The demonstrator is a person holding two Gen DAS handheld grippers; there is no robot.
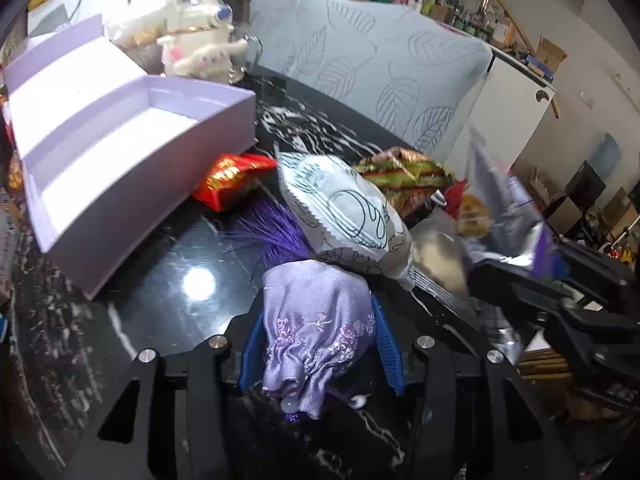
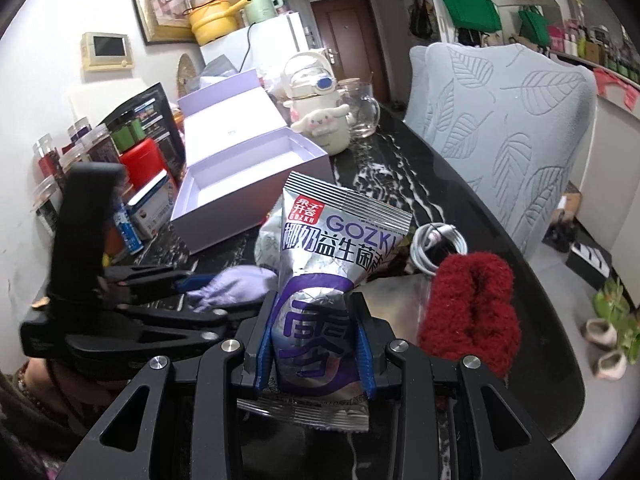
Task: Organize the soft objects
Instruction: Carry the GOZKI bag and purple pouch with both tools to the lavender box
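Observation:
My left gripper [image 1: 316,328] is shut on a lilac satin pouch [image 1: 316,320] with embroidered flowers, held just above the black marble table [image 1: 168,280]. My right gripper [image 2: 316,328] is shut on a silver and purple GOZKH snack bag [image 2: 320,272], held upright. That bag also shows at the right of the left wrist view [image 1: 500,208]. An open lilac box [image 1: 120,152] stands to the left, its tray bare; it also shows in the right wrist view [image 2: 248,184]. A white snack bag [image 1: 344,208], a red packet [image 1: 228,180] and a green-gold packet [image 1: 404,172] lie beside it.
A red fuzzy slipper [image 2: 468,312] and a coiled white cable [image 2: 436,248] lie at the right. A plush Cinnamoroll bottle [image 2: 320,108] and glass mug [image 2: 364,112] stand behind the box. Jars and cartons [image 2: 100,160] crowd the left. A leaf-patterned chair [image 2: 508,120] stands beside the table.

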